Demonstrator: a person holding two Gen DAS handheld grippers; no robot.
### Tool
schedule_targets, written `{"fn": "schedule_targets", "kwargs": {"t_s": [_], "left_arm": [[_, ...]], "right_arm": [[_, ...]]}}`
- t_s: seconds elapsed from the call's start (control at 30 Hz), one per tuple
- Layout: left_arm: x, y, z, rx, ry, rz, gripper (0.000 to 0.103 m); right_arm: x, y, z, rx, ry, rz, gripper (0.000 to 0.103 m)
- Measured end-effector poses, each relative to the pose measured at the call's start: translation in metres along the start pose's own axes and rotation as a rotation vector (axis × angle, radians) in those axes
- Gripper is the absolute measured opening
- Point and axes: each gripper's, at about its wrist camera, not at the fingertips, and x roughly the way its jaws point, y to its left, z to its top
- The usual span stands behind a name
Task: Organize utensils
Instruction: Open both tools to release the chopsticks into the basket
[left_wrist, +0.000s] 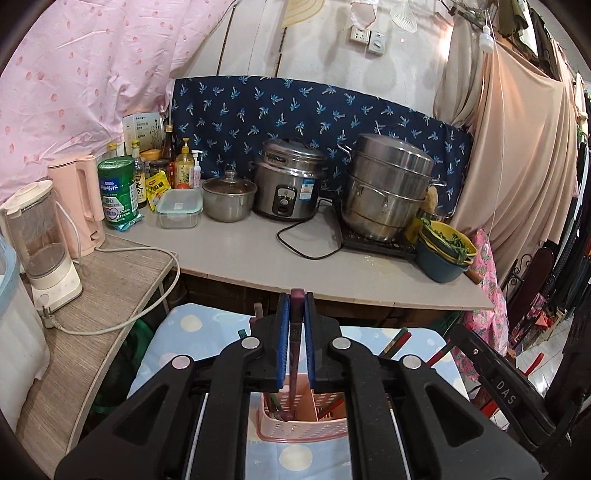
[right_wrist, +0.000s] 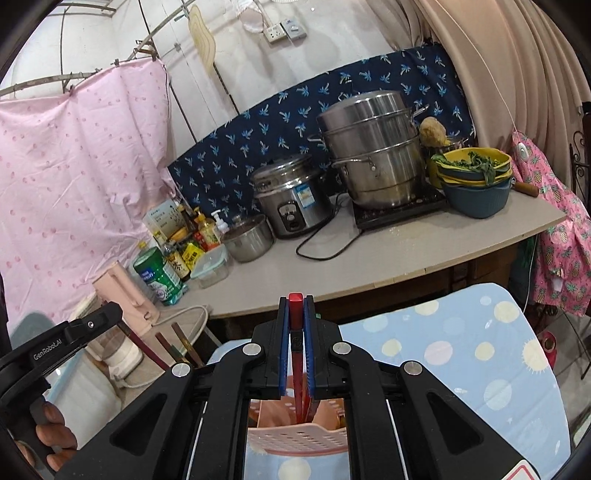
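My left gripper is shut on a dark purple chopstick that points down into the left compartment of a pink perforated utensil basket below it. My right gripper is shut on a red chopstick whose lower end reaches into the same pink basket. Several other chopsticks stick up from the basket; in the right wrist view they stand at the left beside the left gripper's body. The basket stands on a blue dotted cloth.
A grey counter ahead carries a rice cooker, a steel steamer pot on a hotplate, a small lidded pot, a plastic box, bottles and stacked bowls. A wooden side shelf holds a blender and pink kettle.
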Motion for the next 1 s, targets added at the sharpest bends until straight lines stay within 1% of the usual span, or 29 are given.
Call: {"fn": "schedule_targets", "kwargs": {"t_s": [0.07,0.13,0.17,0.23,0.3,0.5,0.63,0.8,1.0], "left_arm": [[0.0,-0.002,-0.003,0.011,-0.001,0.013,0.009],[0.0,-0.004,-0.004,0.022,0.002,0.019,0.016],[0.0,-0.005,-0.004,0.024,0.0,0.021,0.022],[-0.003,-0.005,-0.006,0.028,-0.006,0.029,0.026],[-0.007,-0.005,-0.008,0.028,-0.008,0.033,0.033],[-0.018,-0.008,-0.014,0.045,-0.001,0.036,0.034],[-0.026,-0.011,-0.023,0.06,0.011,0.037,0.037],[-0.037,-0.016,-0.039,0.085,0.026,0.046,0.042],[-0.046,-0.017,-0.064,0.096,0.058,0.067,0.042]], "right_arm": [[-0.001,0.0,-0.001,-0.001,-0.002,-0.003,0.01],[-0.004,0.001,-0.002,-0.001,-0.008,-0.006,0.013],[-0.006,0.001,-0.002,-0.001,-0.009,-0.004,0.014],[-0.009,0.001,-0.003,-0.003,-0.011,-0.005,0.016],[-0.013,0.003,-0.004,-0.011,-0.015,-0.008,0.017],[-0.028,0.007,-0.011,-0.02,-0.015,-0.005,0.02],[-0.04,0.011,-0.021,-0.031,-0.013,-0.003,0.025],[-0.054,0.014,-0.037,-0.047,0.001,-0.006,0.026],[-0.07,0.014,-0.059,-0.068,0.019,-0.025,0.026]]}}
